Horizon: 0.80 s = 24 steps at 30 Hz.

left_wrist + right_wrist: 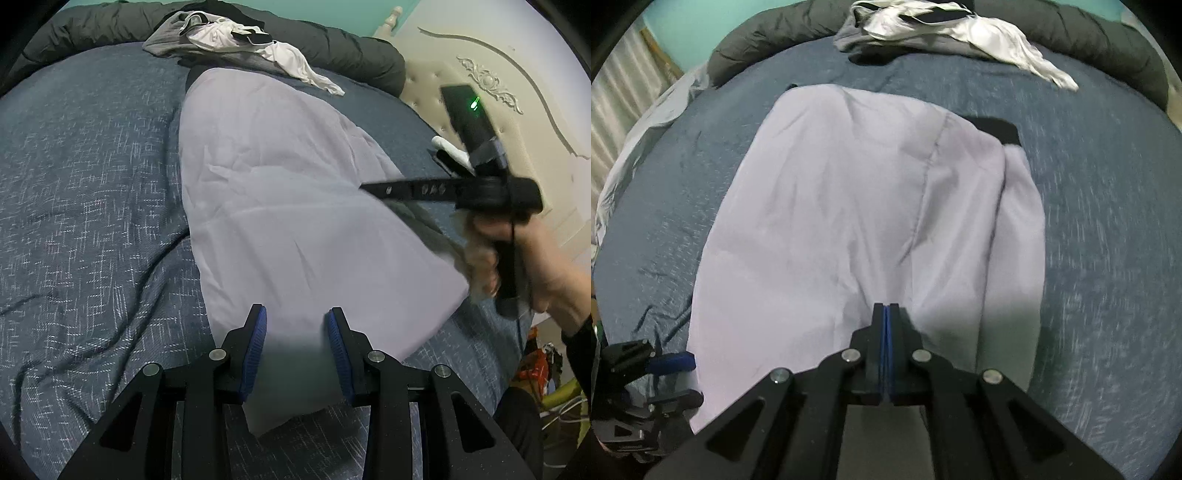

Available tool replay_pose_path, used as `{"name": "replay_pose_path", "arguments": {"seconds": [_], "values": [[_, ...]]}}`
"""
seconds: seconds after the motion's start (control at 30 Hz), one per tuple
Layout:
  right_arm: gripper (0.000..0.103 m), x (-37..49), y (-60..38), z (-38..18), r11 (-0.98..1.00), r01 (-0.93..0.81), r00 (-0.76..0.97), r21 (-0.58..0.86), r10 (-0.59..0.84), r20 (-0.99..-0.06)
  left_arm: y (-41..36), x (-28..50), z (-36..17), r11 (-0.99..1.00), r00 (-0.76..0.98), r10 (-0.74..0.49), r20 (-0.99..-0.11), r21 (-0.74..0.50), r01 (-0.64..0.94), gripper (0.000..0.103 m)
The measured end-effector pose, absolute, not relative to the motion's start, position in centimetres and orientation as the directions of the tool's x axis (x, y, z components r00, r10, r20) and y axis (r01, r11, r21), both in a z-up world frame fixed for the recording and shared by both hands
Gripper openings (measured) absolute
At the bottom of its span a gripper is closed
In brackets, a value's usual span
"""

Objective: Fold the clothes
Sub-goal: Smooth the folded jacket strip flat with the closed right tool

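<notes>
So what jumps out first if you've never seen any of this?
The pale lilac garment spread flat mid-bed on the blue quilt. Then the two tools: the left tool open at the garment's near edge, the right tool shut above it. A clothes pile waits at the far side.

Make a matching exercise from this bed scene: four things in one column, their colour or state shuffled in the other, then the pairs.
Things:
1. left gripper
2. right gripper
3. lavender garment
4. clothes pile

States:
A. heaped at the far edge of the bed
B. open
C. spread flat on the blue bedcover
D. shut

Pairs: 1-B, 2-D, 3-C, 4-A
</notes>
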State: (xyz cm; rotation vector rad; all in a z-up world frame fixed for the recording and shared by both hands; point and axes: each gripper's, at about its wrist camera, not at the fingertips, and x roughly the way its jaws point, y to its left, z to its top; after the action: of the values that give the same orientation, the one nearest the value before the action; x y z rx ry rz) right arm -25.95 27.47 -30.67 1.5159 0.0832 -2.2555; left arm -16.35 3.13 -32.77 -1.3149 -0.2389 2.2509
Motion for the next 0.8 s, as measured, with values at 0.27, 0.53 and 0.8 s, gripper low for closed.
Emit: {"name": "replay_pose_path", "arguments": {"seconds": [0.27,0.53,0.8], "values": [[0.000,-20.1,29.5,-25.8,-0.899,0.378,-0.372,0.222,-0.367,-0.852,2.6,-15.9,-32.3,-0.853,-0.397,0.513,-0.761,-0.402,-0.331,0.037],[0.000,-17.0,31.0,-31.1,-0.923,0.312,-0.296,0.225,-0.320,-0.900,2.1,-14.8,-33.3,-0.857,-0.374,0.509,-0.775,-0.418,-0.300,0.037],[0.000,-16.5,31.4,-29.5,-0.934,0.292,-0.302,0.204,-0.293,-0.907,0.0,-14.4,-32.5,-0.846,-0.375,0.533,-0.758,-0.487,-0.219,0.037]]}}
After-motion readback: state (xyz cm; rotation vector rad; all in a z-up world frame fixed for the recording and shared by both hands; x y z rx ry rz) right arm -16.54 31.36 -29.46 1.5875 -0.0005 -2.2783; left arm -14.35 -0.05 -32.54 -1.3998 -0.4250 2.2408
